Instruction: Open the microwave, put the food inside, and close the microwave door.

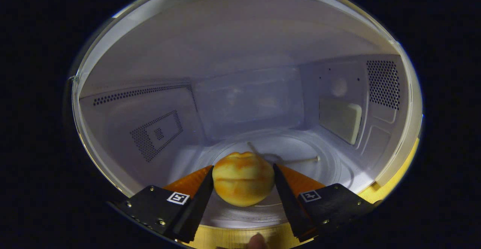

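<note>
Food (243, 178), a bun-like piece, clamped between both fingers of the gripper (243, 183) inside the open microwave (150, 91), above its glass turntable (323, 166); best lowered gently before release.

Yellow tabletop (225, 237) w/ faint grain, front & right.

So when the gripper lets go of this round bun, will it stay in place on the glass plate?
Probably not perfectly. The bun is rounded, so it may roll a little on the smooth glass plate. It looks soft and light, held between the fingers of the hand-held gripper, so gentle release seems wise.
</note>
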